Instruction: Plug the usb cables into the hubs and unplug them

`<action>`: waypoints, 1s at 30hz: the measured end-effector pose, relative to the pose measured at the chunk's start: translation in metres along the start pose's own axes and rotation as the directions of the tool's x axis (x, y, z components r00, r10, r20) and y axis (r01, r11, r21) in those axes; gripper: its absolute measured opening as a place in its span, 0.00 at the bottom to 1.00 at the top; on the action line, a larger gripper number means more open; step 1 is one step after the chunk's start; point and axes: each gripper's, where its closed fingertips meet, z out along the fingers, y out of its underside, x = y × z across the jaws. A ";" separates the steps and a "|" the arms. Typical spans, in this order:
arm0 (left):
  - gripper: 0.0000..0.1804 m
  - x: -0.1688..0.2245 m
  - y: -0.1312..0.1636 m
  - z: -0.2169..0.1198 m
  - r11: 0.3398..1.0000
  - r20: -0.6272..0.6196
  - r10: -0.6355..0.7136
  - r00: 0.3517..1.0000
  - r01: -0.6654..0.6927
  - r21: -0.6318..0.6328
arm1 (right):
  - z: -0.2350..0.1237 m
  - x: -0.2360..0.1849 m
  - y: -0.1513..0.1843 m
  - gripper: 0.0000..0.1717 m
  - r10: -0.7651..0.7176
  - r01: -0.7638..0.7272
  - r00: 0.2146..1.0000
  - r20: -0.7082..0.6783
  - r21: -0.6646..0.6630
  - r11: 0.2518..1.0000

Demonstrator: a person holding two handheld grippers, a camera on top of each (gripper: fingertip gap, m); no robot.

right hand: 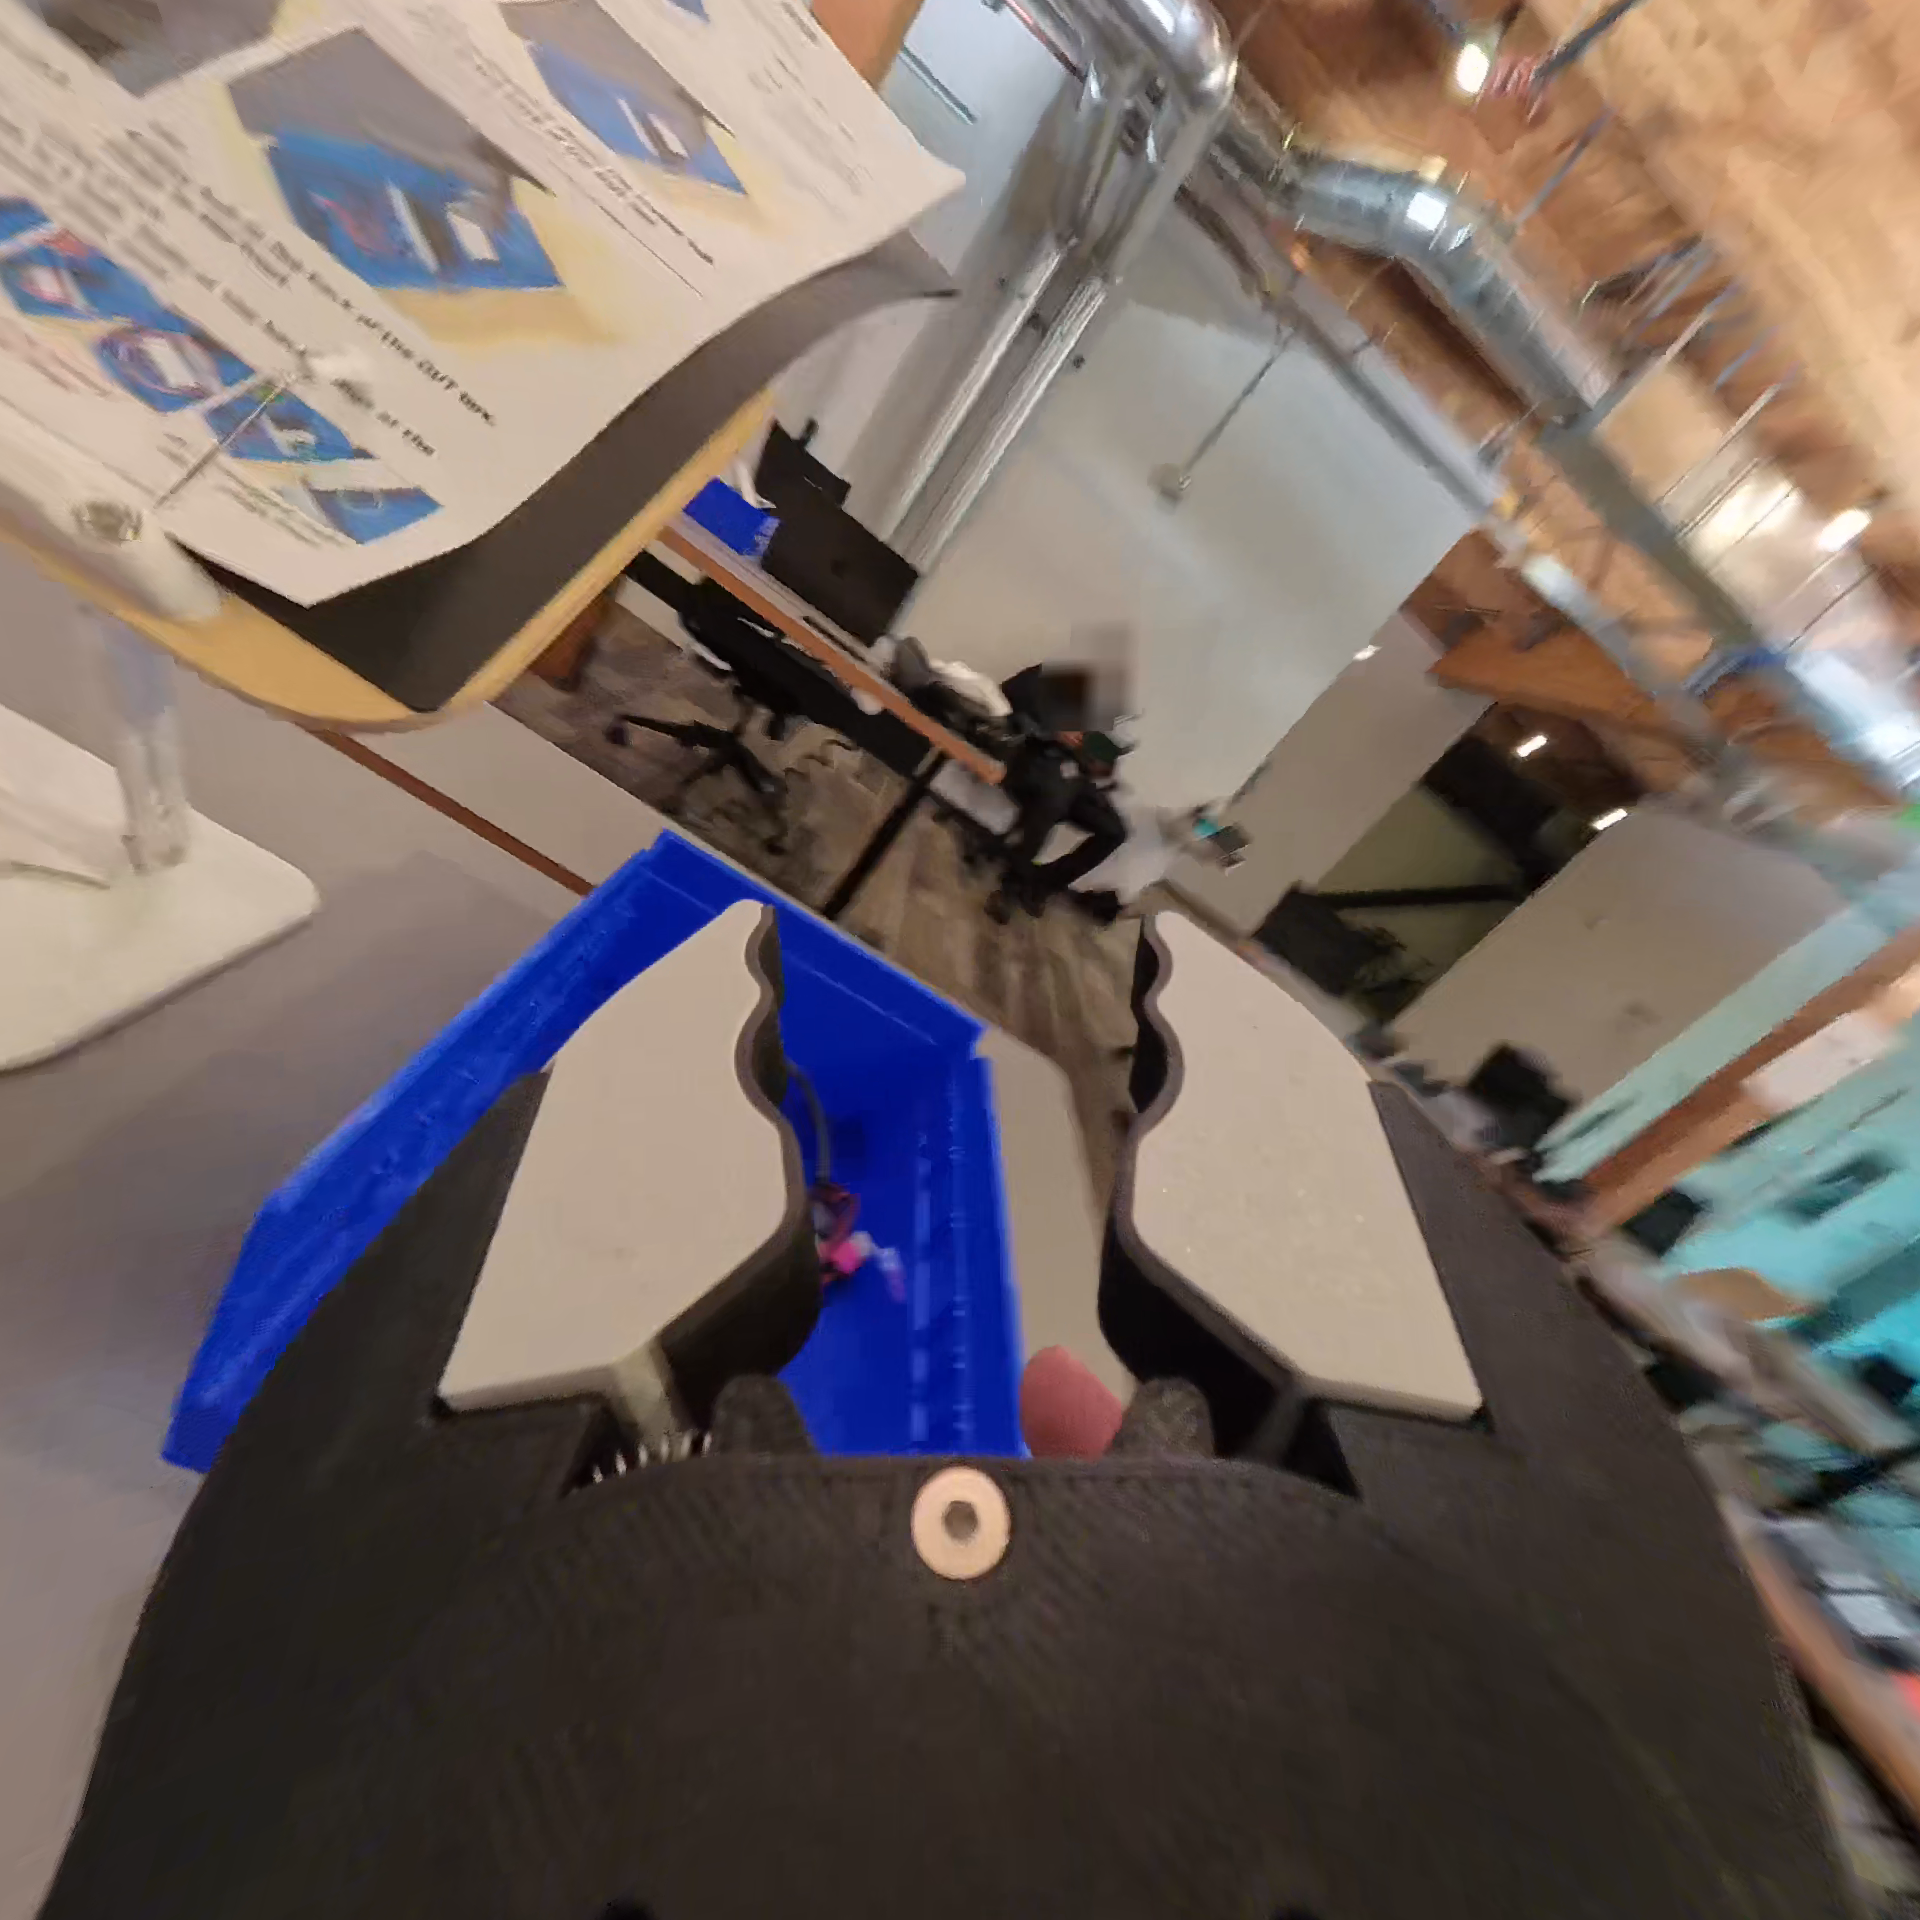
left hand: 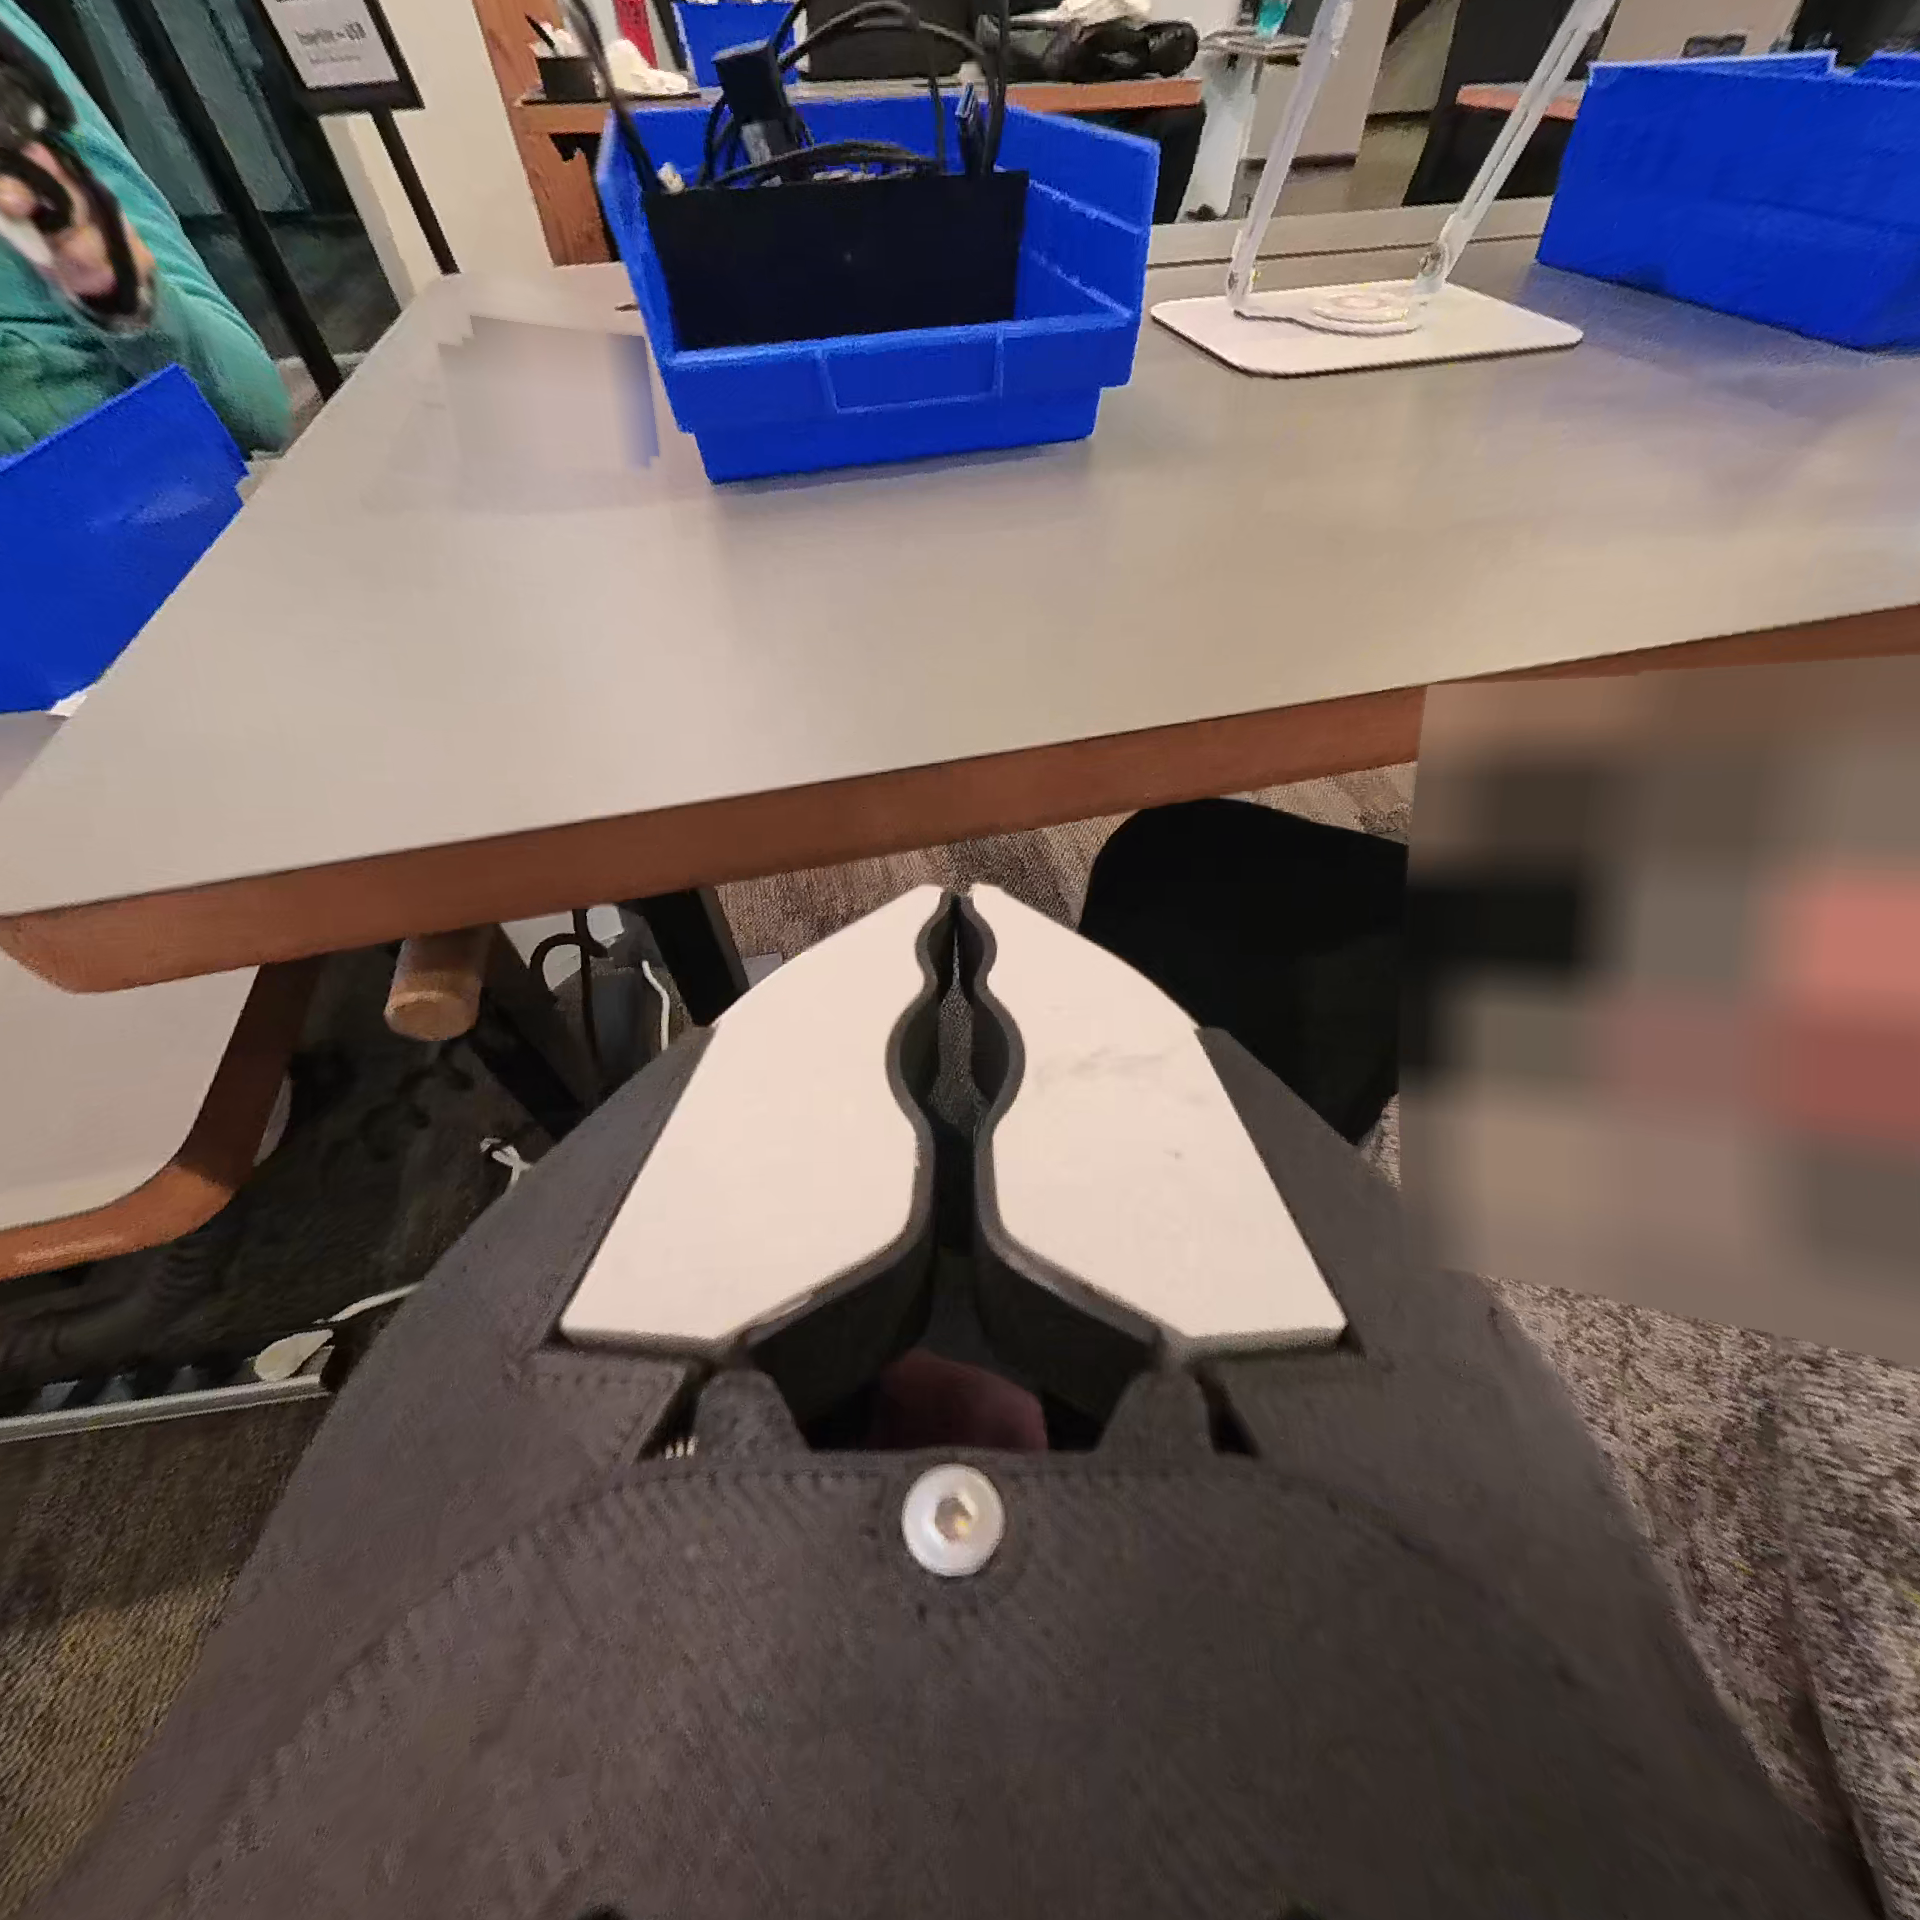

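Note:
In the left wrist view my left gripper [left hand: 958,902] is shut with nothing between its pads. It hangs below and in front of the grey table's near edge [left hand: 727,831]. A blue bin [left hand: 883,364] stands far back on the table, with black cables and a black hub [left hand: 821,135] in it. In the right wrist view my right gripper [right hand: 956,935] is open and empty, tilted above another blue bin [right hand: 582,1039] near the table's corner. A dark cable with a pink plug [right hand: 842,1236] lies inside that bin.
A white lamp base [left hand: 1361,327] stands right of the far bin, with blue bins at the far right [left hand: 1745,229] and left [left hand: 104,540]. A sheet of printed instructions [right hand: 364,260] hangs over the right view. A person in green sits at the left [left hand: 156,312].

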 end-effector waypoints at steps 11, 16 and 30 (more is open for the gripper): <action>0.00 0.018 0.000 0.001 0.997 -0.007 0.061 0.998 -0.061 -0.038 | 0.084 -0.016 0.064 0.14 0.066 -0.049 0.988 0.137 -0.127 0.991; 0.00 0.014 0.008 -0.011 0.999 0.031 0.028 0.999 -0.027 -0.042 | 0.099 -0.038 -0.035 0.00 0.018 -0.031 0.981 0.192 0.066 0.997; 0.00 0.014 0.011 -0.027 0.999 0.072 0.028 0.997 -0.026 -0.032 | 0.110 -0.151 -0.191 0.00 -0.147 0.036 0.944 0.295 0.350 0.936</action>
